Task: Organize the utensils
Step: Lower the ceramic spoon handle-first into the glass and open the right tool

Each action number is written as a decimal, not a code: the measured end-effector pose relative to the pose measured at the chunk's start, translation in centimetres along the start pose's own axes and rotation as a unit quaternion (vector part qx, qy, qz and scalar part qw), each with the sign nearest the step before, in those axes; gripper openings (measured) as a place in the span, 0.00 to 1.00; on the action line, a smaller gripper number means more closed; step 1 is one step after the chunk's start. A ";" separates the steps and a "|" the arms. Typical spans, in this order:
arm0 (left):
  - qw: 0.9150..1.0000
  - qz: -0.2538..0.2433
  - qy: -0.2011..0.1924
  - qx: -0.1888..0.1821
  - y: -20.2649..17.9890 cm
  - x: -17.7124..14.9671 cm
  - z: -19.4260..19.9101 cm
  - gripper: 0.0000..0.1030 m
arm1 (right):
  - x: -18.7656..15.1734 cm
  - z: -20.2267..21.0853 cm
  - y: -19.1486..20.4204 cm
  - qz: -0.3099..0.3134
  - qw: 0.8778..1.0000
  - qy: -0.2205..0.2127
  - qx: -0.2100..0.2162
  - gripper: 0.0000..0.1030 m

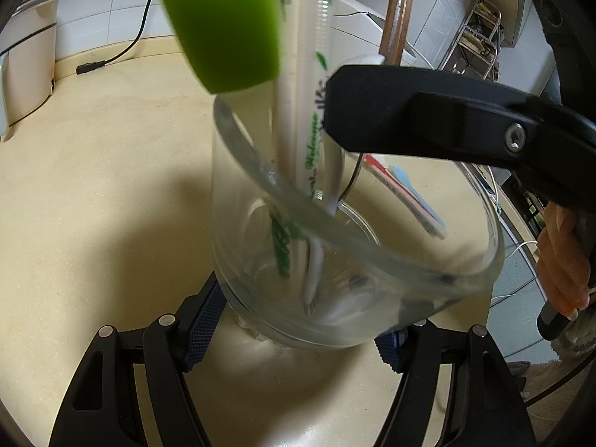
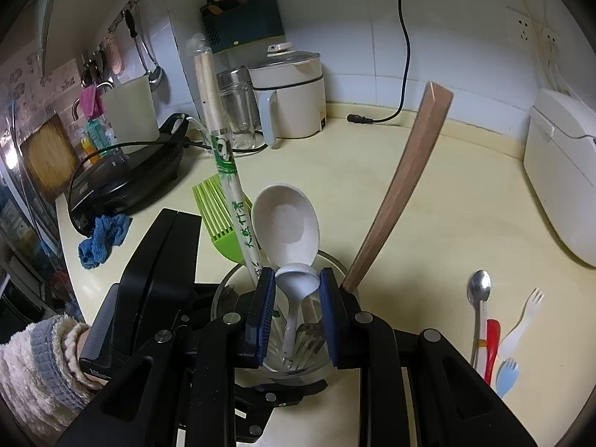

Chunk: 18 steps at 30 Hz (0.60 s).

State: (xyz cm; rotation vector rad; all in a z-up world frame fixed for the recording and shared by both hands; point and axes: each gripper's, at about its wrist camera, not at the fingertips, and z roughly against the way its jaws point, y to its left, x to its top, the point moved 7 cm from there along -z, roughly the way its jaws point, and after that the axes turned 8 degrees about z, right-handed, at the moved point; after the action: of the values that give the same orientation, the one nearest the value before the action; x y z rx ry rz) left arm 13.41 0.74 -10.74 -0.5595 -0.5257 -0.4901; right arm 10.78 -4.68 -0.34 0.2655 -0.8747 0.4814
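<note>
Our left gripper (image 1: 298,320) clamps one glass jar (image 1: 354,260); our right gripper (image 2: 296,316) pinches one white ladle (image 2: 294,290). Four utensils (image 2: 491,335) lie beside on the counter (image 2: 447,205).

Both wrist views close, angled down, sharing glass jar (image 1: 335,260) on counter (image 2: 465,205).

Green "Welcome" on the chopstick wrapper (image 1: 311,141), green Chinese characters on the same wrapper, too small to read
</note>
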 end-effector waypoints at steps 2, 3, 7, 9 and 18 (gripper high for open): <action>1.000 0.000 0.000 0.000 0.0 0.0 0.0 0.72 | 0.0 0.0 0.0 0.002 1.000 0.001 0.000 0.24; 1.000 0.000 0.000 0.000 0.0 0.0 0.0 0.72 | 0.0 -0.1 0.0 0.002 1.000 0.002 0.000 0.24; 1.000 0.000 0.000 0.000 0.0 0.0 0.0 0.73 | 0.1 -0.2 0.1 -0.003 1.000 0.003 0.007 0.25; 1.000 0.000 0.000 0.000 0.0 0.0 0.0 0.73 | 0.1 -0.2 0.0 -0.007 1.000 0.003 0.010 0.26; 1.000 0.002 0.000 -0.002 0.4 0.1 0.1 0.73 | 1.0 2.8 -1.1 -0.053 0.997 -0.039 0.043 0.42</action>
State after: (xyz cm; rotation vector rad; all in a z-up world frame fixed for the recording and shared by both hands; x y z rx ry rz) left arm 13.63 1.09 -10.73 -0.5645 -0.5244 -0.4881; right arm 10.02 -6.53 2.14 0.4092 -0.9115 0.4134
